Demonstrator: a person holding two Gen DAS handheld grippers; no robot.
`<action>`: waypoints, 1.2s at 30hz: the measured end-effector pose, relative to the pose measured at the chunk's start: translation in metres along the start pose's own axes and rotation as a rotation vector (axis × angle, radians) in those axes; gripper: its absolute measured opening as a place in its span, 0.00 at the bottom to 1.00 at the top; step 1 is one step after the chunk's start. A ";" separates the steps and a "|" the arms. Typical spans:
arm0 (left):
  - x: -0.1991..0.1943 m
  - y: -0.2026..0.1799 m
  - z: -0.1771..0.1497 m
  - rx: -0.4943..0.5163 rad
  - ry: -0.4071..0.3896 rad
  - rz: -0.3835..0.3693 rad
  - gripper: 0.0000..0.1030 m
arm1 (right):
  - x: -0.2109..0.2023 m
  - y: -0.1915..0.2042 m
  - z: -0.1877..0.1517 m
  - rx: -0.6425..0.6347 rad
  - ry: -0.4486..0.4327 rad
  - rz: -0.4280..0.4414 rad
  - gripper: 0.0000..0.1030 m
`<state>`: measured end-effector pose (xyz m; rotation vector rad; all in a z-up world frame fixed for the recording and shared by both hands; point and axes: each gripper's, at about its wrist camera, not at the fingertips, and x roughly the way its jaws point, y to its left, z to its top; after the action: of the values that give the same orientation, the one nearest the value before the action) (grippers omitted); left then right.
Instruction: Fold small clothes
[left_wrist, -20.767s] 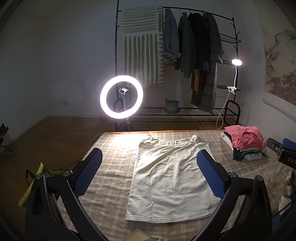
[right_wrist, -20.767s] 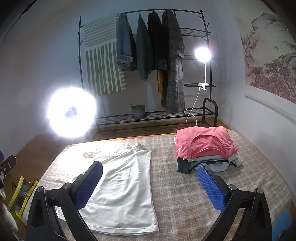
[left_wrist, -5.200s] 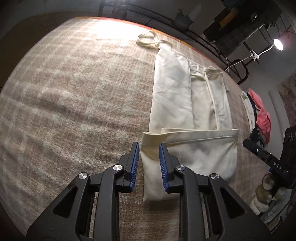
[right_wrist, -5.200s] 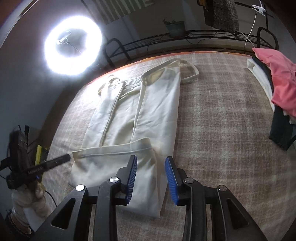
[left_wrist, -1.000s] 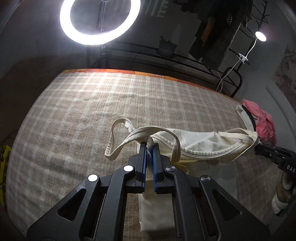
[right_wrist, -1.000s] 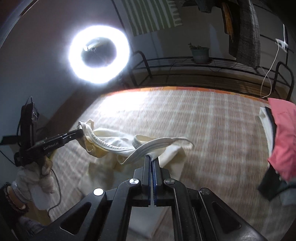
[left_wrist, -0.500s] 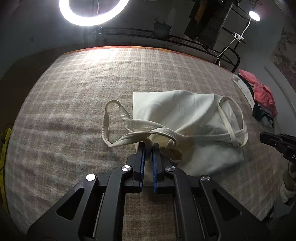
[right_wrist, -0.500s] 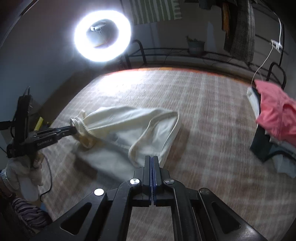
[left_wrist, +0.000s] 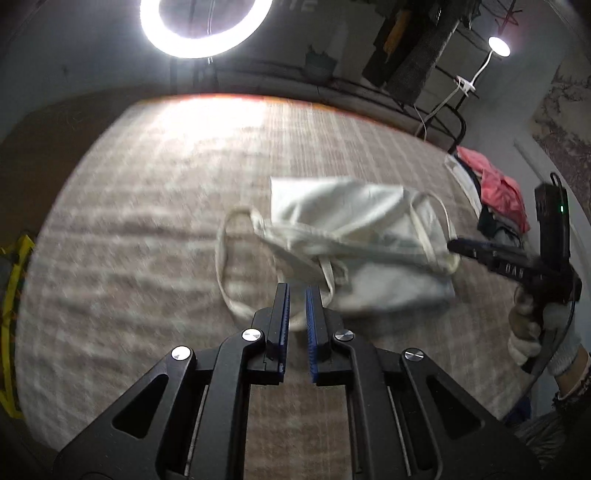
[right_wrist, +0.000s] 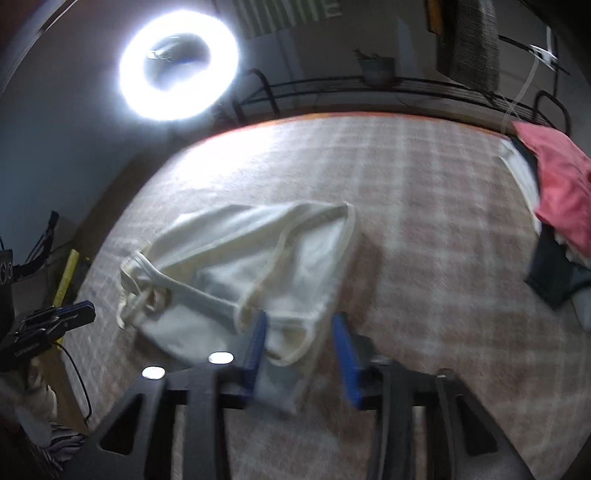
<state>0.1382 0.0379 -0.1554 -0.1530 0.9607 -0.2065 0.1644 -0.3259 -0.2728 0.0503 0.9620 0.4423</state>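
Left gripper (left_wrist: 296, 291), jaws slightly parted and holding nothing, hovers just behind the folded cream camisole (left_wrist: 354, 236) on the plaid cover (left_wrist: 147, 206). Right gripper (right_wrist: 301, 334), jaws wide apart, straddles the camisole's near edge and strap (right_wrist: 291, 354). Risk: loose straps ahead may snag a finger as it withdraws, undoing the fold.

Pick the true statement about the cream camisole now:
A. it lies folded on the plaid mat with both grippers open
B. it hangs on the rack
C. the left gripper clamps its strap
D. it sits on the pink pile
A: the cream camisole lies bunched on the plaid mat, with the left gripper and right gripper both parted and clamping nothing.
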 end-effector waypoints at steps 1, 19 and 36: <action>0.002 -0.001 0.008 0.009 -0.014 0.017 0.06 | 0.001 0.004 0.001 -0.014 -0.002 -0.004 0.16; 0.096 -0.026 0.027 0.209 0.190 0.047 0.06 | -0.031 0.018 -0.024 -0.166 -0.038 -0.060 0.01; 0.042 -0.020 0.025 0.201 0.105 0.039 0.06 | -0.055 0.043 -0.029 -0.246 -0.018 -0.126 0.21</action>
<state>0.1803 0.0096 -0.1707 0.0612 1.0404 -0.2762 0.0993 -0.3127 -0.2367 -0.2271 0.8820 0.4401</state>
